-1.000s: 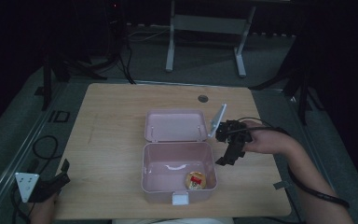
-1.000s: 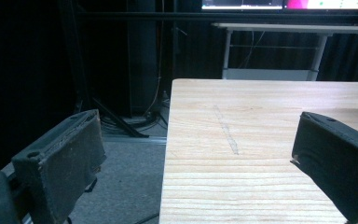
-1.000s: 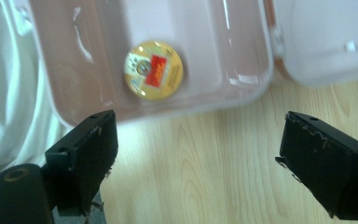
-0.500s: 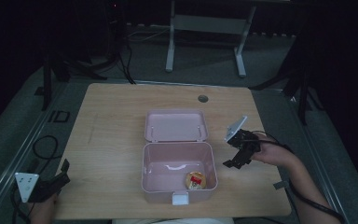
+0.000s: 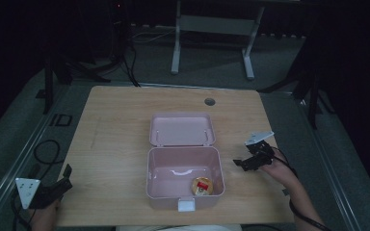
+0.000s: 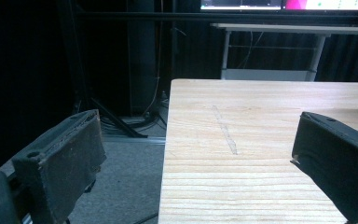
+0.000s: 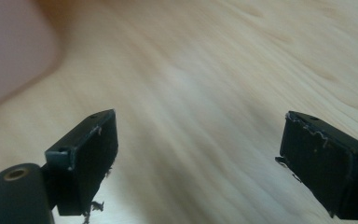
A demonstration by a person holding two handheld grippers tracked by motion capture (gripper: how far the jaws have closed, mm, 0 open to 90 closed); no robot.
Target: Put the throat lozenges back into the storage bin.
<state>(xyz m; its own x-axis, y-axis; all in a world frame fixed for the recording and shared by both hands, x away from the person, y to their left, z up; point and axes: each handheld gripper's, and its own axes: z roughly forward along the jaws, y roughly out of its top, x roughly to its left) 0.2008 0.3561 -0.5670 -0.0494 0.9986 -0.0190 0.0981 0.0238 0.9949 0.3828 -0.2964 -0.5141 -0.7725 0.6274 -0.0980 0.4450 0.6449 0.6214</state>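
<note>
High view: pink plastic storage box (image 5: pixel 185 173) sits mid-desk toward the near edge, hinged lid (image 5: pixel 182 129) flipped back flat behind it. Small round snack w/ a red label (image 5: pixel 202 186) lies in the box's near-right corner. Right gripper (image 5: pixel 247 162) hovers just right of the box, jaws apart, nothing in them. Left gripper (image 5: pixel 58 188) is parked at the near-left corner of the desk (image 5: pixel 115 125), well apart from the box.

Left gripper view: jaws wide open, empty, looking along the desk's left edge.

Right gripper view: blurry, jaws wide open over bare wood, pink box corner top left.

Handling guess: box is prob light, stiff, kinda slick plastic. Lid's thin, so pinch its free far edge to swing it shut. White latch (image 5: pixel 187 205) is at the front.
</note>
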